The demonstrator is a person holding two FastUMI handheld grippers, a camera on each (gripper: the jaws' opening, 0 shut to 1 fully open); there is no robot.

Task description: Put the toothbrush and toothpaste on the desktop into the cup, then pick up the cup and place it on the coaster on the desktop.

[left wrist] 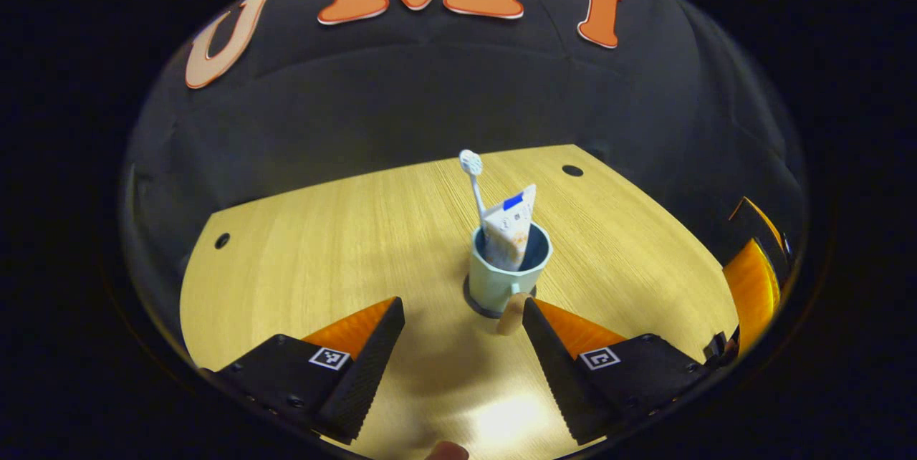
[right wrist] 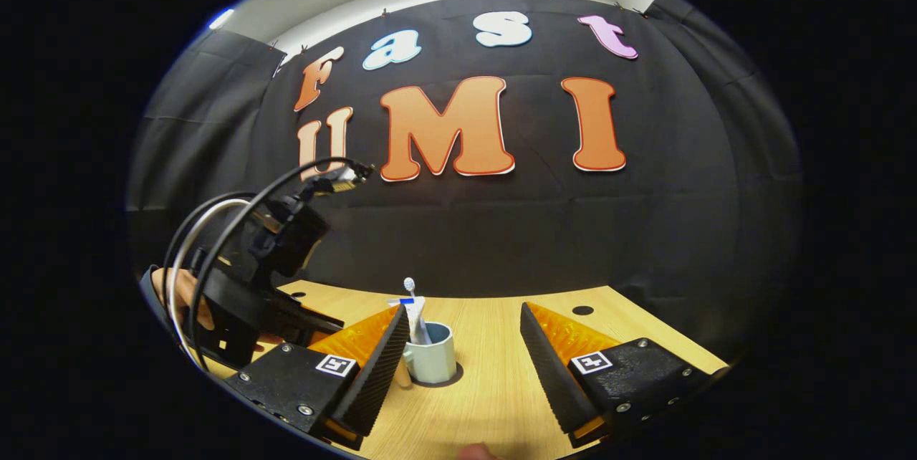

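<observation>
The cup (left wrist: 507,268) stands upright on the dark coaster (left wrist: 478,309) at mid-desktop (left wrist: 344,231), with the toothbrush (left wrist: 473,184) and toothpaste tube (left wrist: 511,229) standing in it. Your left gripper (left wrist: 462,342) has its fingers spread wide and holds nothing; the cup lies just ahead of them, with its handle (left wrist: 511,314) pointing back toward the gap. Your right gripper (right wrist: 466,352) is likewise spread wide and empty, the cup ahead near its left finger; judge placement complete and draw straight back.

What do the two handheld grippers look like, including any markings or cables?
Each gripper, left and right, has two wedge-shaped fingers with ribbed inner faces on black bolted mounts carrying square black-and-white tags. In the right gripper view, black and white cables loop over the left gripper's black body.
</observation>
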